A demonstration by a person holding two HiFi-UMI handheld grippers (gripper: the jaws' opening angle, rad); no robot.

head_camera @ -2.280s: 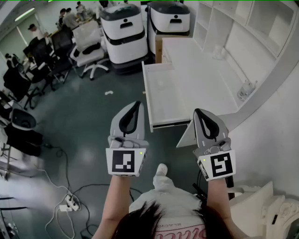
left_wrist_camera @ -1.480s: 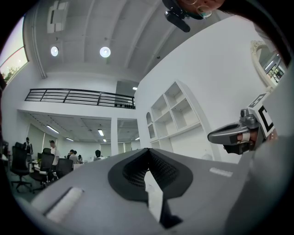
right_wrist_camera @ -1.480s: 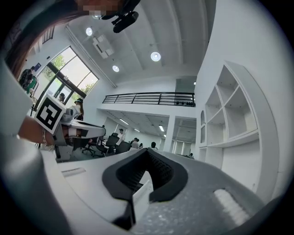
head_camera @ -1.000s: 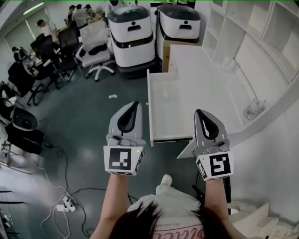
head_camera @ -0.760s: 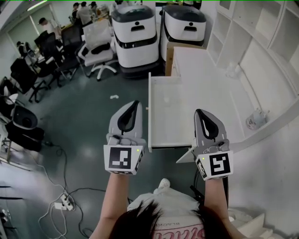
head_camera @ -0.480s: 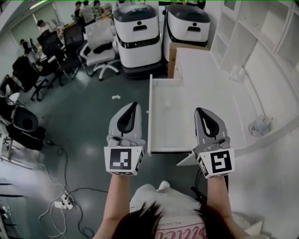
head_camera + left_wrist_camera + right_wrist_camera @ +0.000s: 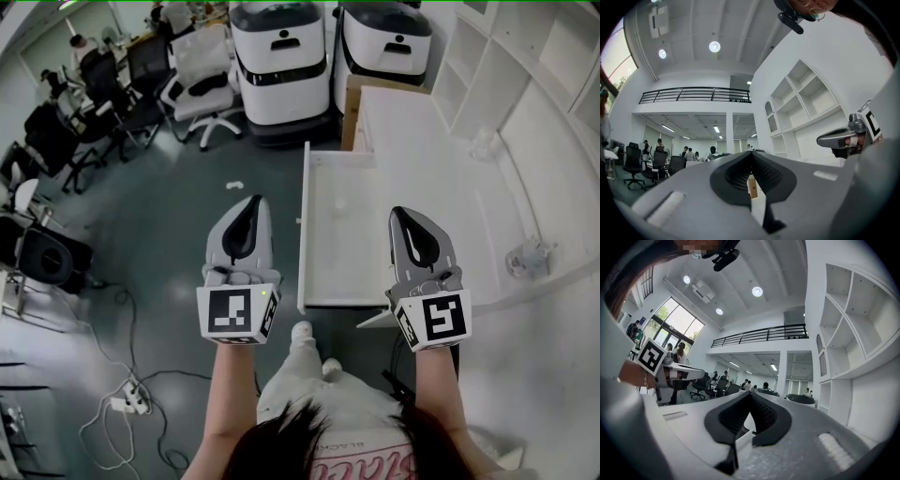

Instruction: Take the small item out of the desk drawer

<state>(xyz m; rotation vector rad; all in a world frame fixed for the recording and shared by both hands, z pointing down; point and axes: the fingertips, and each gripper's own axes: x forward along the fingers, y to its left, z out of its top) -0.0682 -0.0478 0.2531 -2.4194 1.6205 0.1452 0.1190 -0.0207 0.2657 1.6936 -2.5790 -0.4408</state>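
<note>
- While held out, jaws pressed together on nothing, flanking the open desk drawer (image 7: 333, 261): left gripper (image 7: 254, 201) off its left edge, right gripper (image 7: 398, 214) at its right.
- Small pale item (image 7: 339, 202) in the drawer, between both tips, untouched.

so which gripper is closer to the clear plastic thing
Right. The right gripper is left of the clear plastic thing; the left gripper is farther left, past the drawer.
</note>
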